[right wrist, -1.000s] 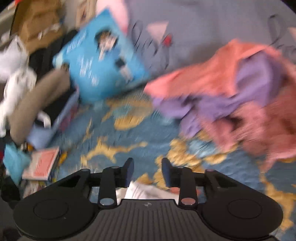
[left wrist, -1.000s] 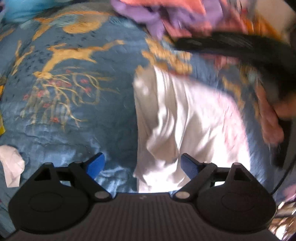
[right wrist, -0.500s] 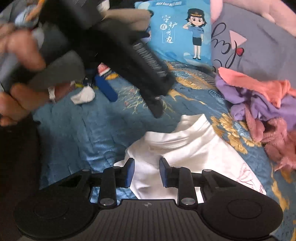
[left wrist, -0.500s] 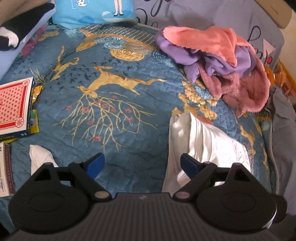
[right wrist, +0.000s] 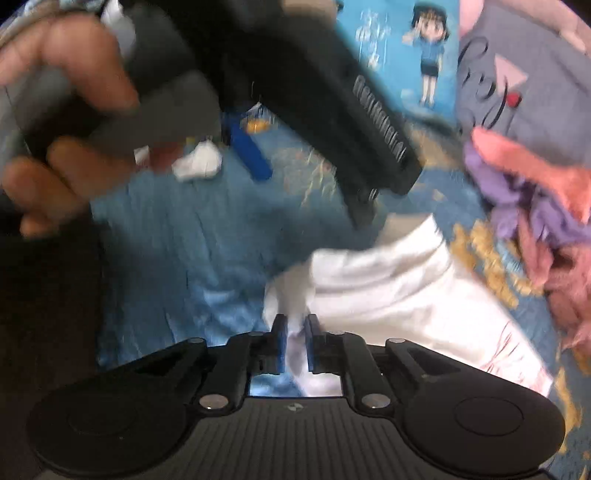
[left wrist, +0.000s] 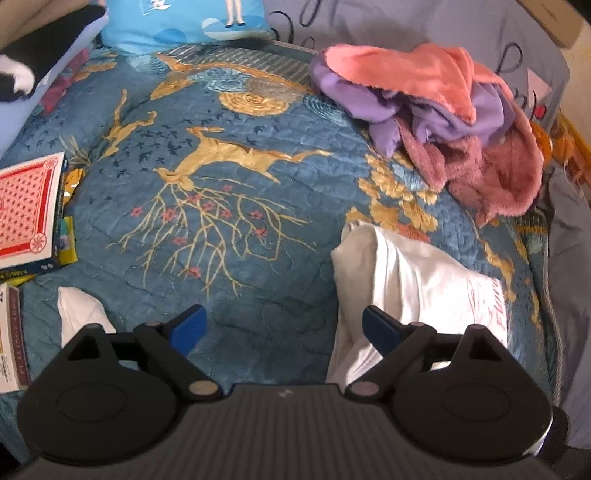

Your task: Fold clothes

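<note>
1. Two grippers in view: the left gripper (left wrist: 280,325) hangs with its blue pads spread wide and nothing between them; the right gripper (right wrist: 294,341) has its pads drawn narrow, with white cloth between them. We read that as a pinch on the shirt's edge, though the right wrist view is blurred, so contact is likely, not certain.
2. The white cotton T-shirt with a pink print (left wrist: 413,288) lies partly bunched on the blue quilted bedspread with gold deer embroidery (left wrist: 229,192). From the left gripper it sits ahead and to the right, its right pad just over the cloth's near edge. Its long axis runs away from the left camera, collar end far.
3. The right gripper is at the shirt's near edge (right wrist: 388,288); the person's left hand (right wrist: 66,122) on the other tool shows above it in that view. We judge the right side nearer.
4. Surface: soft quilt, will drag cloth.
5. Room: a heap of coral, purple and pink fleece clothes (left wrist: 443,122) lies beyond the shirt, apart from it; a red patterned box (left wrist: 26,206) at left edge; a blue cartoon pillow (left wrist: 184,18) at the head.
</note>
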Demonstrator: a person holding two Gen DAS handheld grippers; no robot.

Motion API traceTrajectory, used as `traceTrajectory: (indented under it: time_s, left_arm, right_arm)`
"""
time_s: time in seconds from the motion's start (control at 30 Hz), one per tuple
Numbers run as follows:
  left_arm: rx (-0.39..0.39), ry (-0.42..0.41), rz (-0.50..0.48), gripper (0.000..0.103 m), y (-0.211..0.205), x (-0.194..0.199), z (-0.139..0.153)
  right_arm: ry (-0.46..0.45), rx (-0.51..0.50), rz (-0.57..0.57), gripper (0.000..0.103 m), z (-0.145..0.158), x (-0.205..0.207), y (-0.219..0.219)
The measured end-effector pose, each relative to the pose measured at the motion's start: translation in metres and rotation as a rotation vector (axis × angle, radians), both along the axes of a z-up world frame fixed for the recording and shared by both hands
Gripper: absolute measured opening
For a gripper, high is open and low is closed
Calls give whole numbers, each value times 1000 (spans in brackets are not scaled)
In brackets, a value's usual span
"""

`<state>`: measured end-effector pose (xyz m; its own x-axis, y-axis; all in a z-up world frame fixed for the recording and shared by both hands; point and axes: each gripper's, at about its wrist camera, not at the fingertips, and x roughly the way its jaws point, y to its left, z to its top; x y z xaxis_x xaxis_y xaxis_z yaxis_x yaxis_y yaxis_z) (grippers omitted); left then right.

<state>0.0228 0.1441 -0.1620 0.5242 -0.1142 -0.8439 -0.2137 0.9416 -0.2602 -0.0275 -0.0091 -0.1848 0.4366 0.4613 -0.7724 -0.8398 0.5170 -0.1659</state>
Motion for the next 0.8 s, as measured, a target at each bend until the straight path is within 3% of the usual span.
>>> traceTrajectory:
  time_s: [0.03,0.1,0.23,0.37,0.47,0.57,0.63,0.7,0.8]
  left_arm:
    - [1,1,-2,93,0,0,0]
    - [2,3,-10,94,-2,0,-1]
    - [-1,12,-78,96,-12,3,-4]
    - [85,65,-198,97,-39,6,-13]
    - [207,128,-243,101,-59,10,-25]
    - [204,164,-221,103,-56,14,-33]
    - [173,183,-200,103,-50,16,-37]
    - [152,184,-187,103,-45,16,-37]
    - [160,190,-184,103,-46,16,-38]
  right_arm:
    - [-6,24,6,29,4,-4,-4]
    - [-30,51,12,41,16,-12,-16]
    - [-98,46,-66,43,36,-14,-53]
    - [-107,51,-384,44,35,20,-103]
    - [63,188,-656,44,18,50,-146]
    - [302,442,-749,34,-6,59,-180]
    - [354,506,-783,22,-16,52,-190]
    - [383,524,-836,17,-21,45,-197]
    - [404,515,-875,16,-29,35,-205]
